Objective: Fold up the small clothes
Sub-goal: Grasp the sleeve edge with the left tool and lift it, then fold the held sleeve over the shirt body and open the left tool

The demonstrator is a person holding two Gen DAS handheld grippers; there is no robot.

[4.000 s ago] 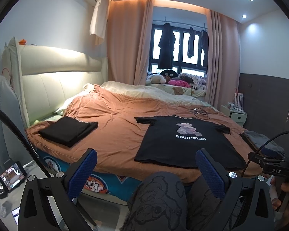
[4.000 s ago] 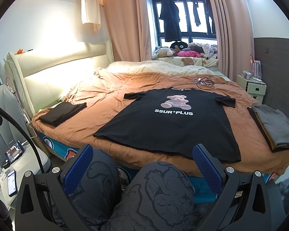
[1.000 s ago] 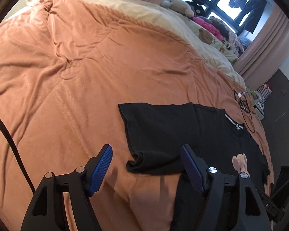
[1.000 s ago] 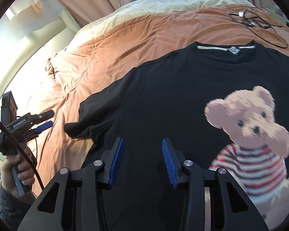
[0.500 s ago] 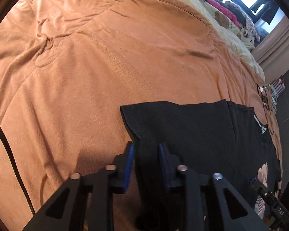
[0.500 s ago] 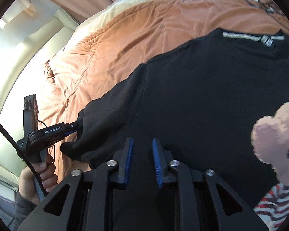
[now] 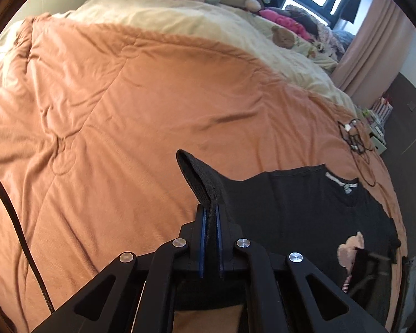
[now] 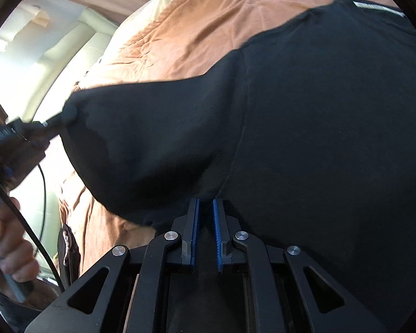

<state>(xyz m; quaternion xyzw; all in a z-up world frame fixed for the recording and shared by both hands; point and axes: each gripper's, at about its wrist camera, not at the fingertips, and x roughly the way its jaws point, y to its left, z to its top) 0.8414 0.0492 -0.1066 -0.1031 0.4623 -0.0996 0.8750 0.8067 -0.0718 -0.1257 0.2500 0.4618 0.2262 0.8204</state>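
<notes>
A black T-shirt (image 7: 305, 211) with a bear print lies on the orange bedspread (image 7: 124, 105). My left gripper (image 7: 210, 213) is shut on the hem of its sleeve (image 7: 199, 177) and holds it lifted off the bed. In the right wrist view the T-shirt (image 8: 319, 125) fills most of the frame. My right gripper (image 8: 205, 211) is shut on the fabric near the sleeve seam under the arm. The left gripper (image 8: 52, 122) shows there at the left, pulling the sleeve (image 8: 141, 138) taut.
A cream blanket (image 7: 208, 25) covers the far side of the bed, with soft toys (image 7: 280, 36) by the window. Tangled cables (image 7: 355, 136) lie on the bedspread beyond the collar. The padded headboard (image 8: 69, 50) stands at the left.
Both grippers have closed fully on the shirt. The left one has lifted the sleeve off the bed and pulled it outward, stretching it taut.
</notes>
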